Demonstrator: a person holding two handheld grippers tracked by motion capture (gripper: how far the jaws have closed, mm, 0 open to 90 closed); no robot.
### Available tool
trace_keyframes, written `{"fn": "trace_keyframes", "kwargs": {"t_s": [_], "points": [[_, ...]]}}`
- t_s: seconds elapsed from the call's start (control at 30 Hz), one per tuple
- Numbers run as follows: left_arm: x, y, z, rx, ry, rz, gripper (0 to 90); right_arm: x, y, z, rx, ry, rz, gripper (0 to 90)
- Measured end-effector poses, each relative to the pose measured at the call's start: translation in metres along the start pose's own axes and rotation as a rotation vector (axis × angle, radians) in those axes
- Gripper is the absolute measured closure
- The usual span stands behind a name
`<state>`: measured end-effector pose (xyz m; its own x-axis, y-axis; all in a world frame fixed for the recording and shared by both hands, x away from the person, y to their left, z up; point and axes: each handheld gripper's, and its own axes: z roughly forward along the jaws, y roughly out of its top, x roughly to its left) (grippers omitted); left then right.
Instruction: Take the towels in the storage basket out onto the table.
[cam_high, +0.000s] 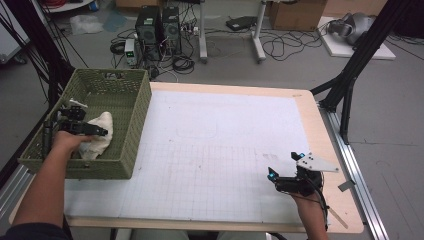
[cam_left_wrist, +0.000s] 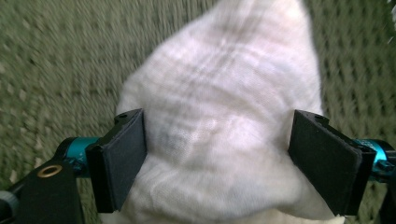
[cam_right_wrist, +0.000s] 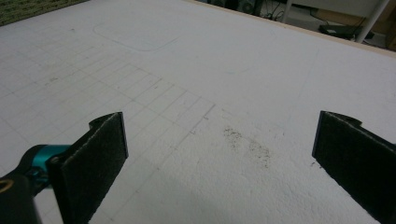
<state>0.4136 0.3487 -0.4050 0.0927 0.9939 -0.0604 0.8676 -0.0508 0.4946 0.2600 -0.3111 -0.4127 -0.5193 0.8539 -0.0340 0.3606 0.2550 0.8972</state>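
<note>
Over at about 9 o'clock on the table (cam_high: 320, 125), the green woven basket (cam_high: 134, 125) holds the white cloth (cam_high: 102, 131), and the left gripper (cam_high: 100, 131) has its jaws spread wide around the bunched fabric, not pinching it. If it closes this shallow I'd guess it grabs only a loose fold and the cloth slips or snags the weave. The right gripper (cam_high: 285, 165) sits at 4 o'clock, jaws wide apart over bare mat.
</note>
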Motion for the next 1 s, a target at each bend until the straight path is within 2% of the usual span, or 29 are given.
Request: {"fn": "trace_keyframes", "kwargs": {"t_s": [0.1,0.13,0.3,0.37,0.43,0.67,0.9,1.0], "points": [[-0.002,0.000,0.003,0.029,0.010,0.030,20.4,0.000,0.000,0.000,0.003,-0.001,0.002,2.5],[-0.002,0.000,0.003,0.034,0.016,0.038,24.3,0.000,0.000,0.000,0.004,-0.002,0.001,2.5],[-0.001,0.001,-0.005,0.016,0.035,0.035,60.7,-0.001,-0.001,0.000,0.007,-0.004,-0.002,2.5],[-0.001,0.002,-0.009,-0.002,0.036,0.041,69.9,-0.001,-0.001,0.000,0.007,-0.004,0.003,2.5],[0.000,0.003,-0.015,-0.034,0.031,0.030,70.9,-0.001,0.000,-0.001,0.005,-0.006,0.003,2.5],[0.001,0.003,-0.035,-0.228,0.006,0.010,72.0,0.001,0.000,-0.002,0.001,-0.009,0.000,2.5],[0.003,0.001,-0.068,-0.436,-0.024,-0.006,72.3,0.002,0.001,-0.001,0.002,-0.005,-0.001,2.5],[0.002,0.002,-0.086,-0.527,-0.052,0.005,72.5,0.003,0.002,-0.001,-0.002,-0.003,-0.001,2.5]]}}
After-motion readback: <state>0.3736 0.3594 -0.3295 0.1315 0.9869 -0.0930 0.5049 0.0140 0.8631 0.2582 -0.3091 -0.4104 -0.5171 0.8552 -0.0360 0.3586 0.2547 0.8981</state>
